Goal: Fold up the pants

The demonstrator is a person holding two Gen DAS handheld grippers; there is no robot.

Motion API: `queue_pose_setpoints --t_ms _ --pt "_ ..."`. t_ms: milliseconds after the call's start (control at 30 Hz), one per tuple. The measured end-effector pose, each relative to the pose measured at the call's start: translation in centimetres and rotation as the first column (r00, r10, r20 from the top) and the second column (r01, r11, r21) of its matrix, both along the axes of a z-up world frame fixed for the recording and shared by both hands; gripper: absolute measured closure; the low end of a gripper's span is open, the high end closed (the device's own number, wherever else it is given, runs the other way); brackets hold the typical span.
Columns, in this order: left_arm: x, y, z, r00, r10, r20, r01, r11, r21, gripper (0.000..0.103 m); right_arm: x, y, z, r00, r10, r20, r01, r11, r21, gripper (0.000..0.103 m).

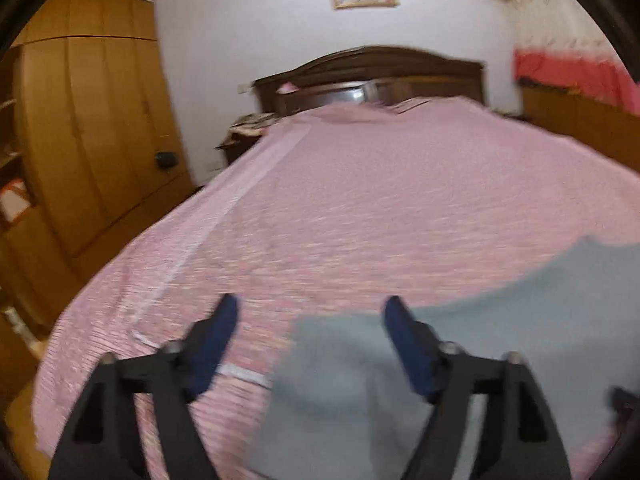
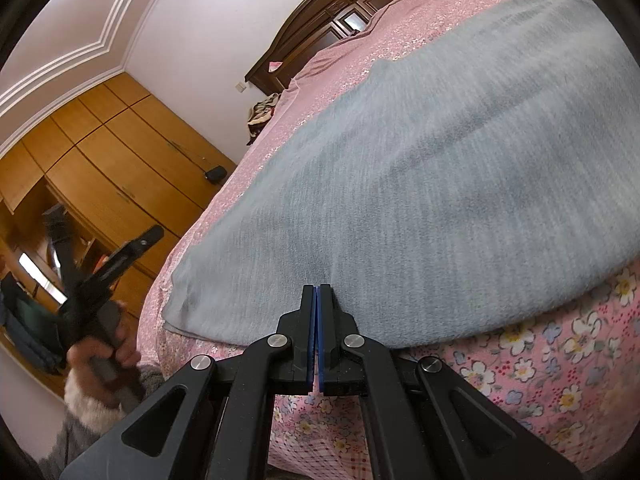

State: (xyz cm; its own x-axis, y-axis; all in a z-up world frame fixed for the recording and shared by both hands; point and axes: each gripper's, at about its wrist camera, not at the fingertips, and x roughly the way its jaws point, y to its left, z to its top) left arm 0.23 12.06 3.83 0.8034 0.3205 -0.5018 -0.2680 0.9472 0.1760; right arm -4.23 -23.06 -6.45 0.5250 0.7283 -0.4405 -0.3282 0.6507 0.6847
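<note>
Here, item by item, all placed against the wooden headboard (image 1: 368, 76) of the bed (image 1: 360, 200).

Pants (image 2: 420, 168) — grey, soft, already lying as one broad flat panel on the pink bedspread, at the end of the bed farthest from the headboard. The long axis runs roughly across the bed, not toward the headboard; one short end shows in your left wrist view, at its lower right, and the panel stretches away to the right.

Right tongs (image 2: 319, 300) — jaws pressed together, tips at the near hem of the pants on the side away from the headboard. Whether a pinch of cloth sits between them you cannot tell; the blue pads meet with no grey showing.

Left tongs (image 1: 312, 308) — jaws wide, nothing between them, hanging above the short end of the pants and pointing toward the headboard. Your left hand (image 2: 108, 344) carries them clear of the bed, off to the wardrobe side.

Judgement — the next fold likely goes along the long axis, short end over short end. The left tongs are nearer that free end; the right ones are already at the hem.
</note>
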Motion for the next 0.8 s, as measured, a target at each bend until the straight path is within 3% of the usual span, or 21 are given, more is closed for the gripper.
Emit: queue_pose_setpoints --t_ms 133,233,300,433,600,800 --pt "-0.5 -4.8 -1.7 0.982 -0.184 -0.048 0.178 0.978 -0.110 0.010 0.1 -0.1 -0.1 1.000 0.002 -0.001 -0.002 1.000 0.003 0.103" --pt "-0.1 -6.9 -4.3 0.962 -0.251 -0.111 0.229 0.957 -0.179 0.010 0.2 -0.2 0.0 1.000 0.006 -0.001 -0.006 1.000 0.005 0.103" --pt "0.5 -7.5 -6.2 0.965 -0.195 -0.175 0.173 0.976 -0.135 0.009 0.3 -0.4 -0.1 1.000 0.007 -0.003 -0.007 1.000 0.009 0.103" --pt "0.0 -6.8 -6.7 0.969 -0.180 -0.167 0.162 0.980 -0.117 0.005 0.5 -0.5 -0.2 1.000 0.010 -0.008 -0.010 1.000 0.020 0.103" --pt "-0.8 -3.2 -6.6 0.980 -0.092 -0.176 0.057 0.980 -0.193 0.004 0.7 -0.7 -0.4 1.000 0.012 -0.014 -0.012 0.999 0.032 0.103" --pt "-1.3 -0.4 -6.7 0.975 0.058 -0.215 -0.094 0.983 -0.160 0.002 0.9 -0.8 -0.4 1.000 0.013 -0.018 -0.012 0.999 0.037 0.103"
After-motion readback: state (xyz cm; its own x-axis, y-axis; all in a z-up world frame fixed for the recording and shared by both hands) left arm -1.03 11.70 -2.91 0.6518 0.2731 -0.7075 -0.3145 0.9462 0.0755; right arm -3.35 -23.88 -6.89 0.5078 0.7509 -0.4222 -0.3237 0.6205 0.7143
